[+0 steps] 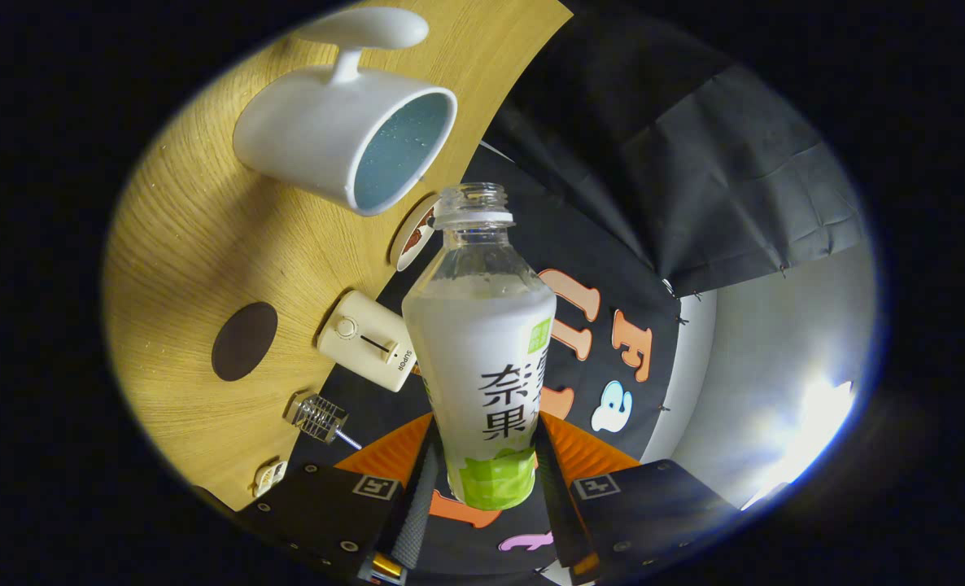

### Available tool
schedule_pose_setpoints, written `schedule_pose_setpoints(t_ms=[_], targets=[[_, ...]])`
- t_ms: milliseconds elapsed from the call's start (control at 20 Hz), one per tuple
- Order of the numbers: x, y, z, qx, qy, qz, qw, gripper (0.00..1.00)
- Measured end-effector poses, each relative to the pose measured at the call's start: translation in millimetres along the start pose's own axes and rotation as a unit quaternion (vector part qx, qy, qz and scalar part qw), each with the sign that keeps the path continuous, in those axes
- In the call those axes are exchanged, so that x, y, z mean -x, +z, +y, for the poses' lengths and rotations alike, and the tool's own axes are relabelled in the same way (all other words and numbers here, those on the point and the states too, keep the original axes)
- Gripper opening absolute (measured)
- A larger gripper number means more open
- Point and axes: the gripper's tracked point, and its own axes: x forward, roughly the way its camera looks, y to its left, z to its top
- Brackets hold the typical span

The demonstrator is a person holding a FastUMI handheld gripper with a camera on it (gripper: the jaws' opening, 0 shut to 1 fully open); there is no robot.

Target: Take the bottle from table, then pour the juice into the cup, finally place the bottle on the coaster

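- The gripper [489, 480] has its two fingers [568, 488] closed on the lower body of the bottle [482, 358], one pressing each flank. That low hold leaves the neck and open mouth free for pouring.
- The bottle stands between the fingers and runs away from them toward 12 o'clock. Its cap is off. The whole view is rolled, so the bench [198, 244] rears up on the 9 o'clock side, which suggests the bottle is being tipped toward the cup.
- How much juice is inside is hard to judge: the label wraps most of the body and the clear shoulder looks misted.
- Just beyond the fingers at 10 o'clock lie a small glass piece with a metal stem [317, 417] and a cream appliance with a dial [367, 340]. Neither belongs to the task.
- The dark round coaster [244, 341] sits farther out at 9 o'clock, bare, ready for the bottle.
- The white cup [344, 138] lies at 11 o'clock, its opening turned toward the bottle mouth, with no stream between them that I can see.
- A round item [414, 236] is partly hidden behind the bottle neck; I cannot identify it.
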Motion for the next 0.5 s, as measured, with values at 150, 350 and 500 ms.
schedule_pose_setpoints(t_ms=[150, 350, 500], targets=[[0, 0, 3, -0.023, 0.019, -0.004, 1.0, 0.63], [-2, -7, 20, -0.126, 0.068, 0.017, 0.989, 0.63], [0, -7, 36, -0.23, 0.098, 0.027, 0.968, 0.63]])
